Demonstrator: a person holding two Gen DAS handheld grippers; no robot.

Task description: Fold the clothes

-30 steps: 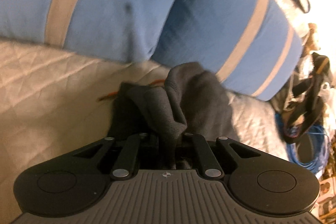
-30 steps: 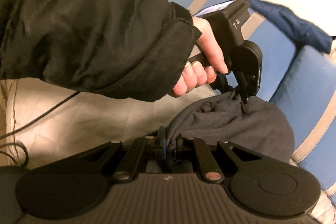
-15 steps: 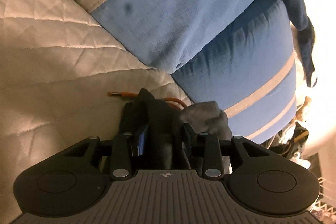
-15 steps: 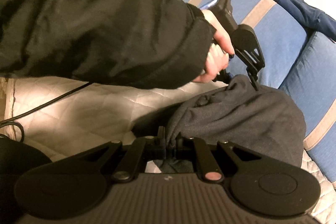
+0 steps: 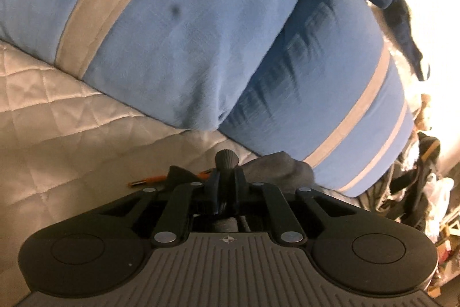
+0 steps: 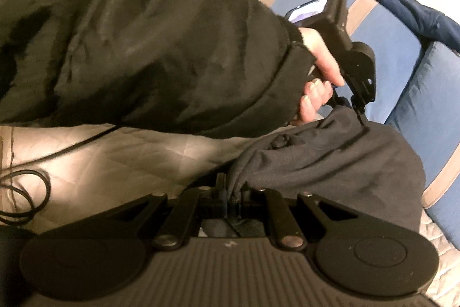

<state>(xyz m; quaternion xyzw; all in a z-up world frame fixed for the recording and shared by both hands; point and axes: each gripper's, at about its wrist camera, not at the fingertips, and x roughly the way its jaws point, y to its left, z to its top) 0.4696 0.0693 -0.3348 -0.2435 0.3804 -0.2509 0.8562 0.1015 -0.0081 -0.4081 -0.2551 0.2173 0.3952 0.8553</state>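
Right wrist view showed the dark grey garment bunched on the quilted bed beside the blue pillows, the right hand-held gripper and left hand-held gripper each pinching an edge. No flat fold was visible; judged early, most folding remained.

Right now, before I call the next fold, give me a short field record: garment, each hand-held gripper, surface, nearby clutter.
garment: dark grey garment, bunched, pinched at two points
left hand-held gripper: shut on the garment's far edge
right hand-held gripper: shut on the near edge
surface: quilted white bedcover
behind: blue striped cushions
clutter: orange pen beside the garment; black cable on the bedcover
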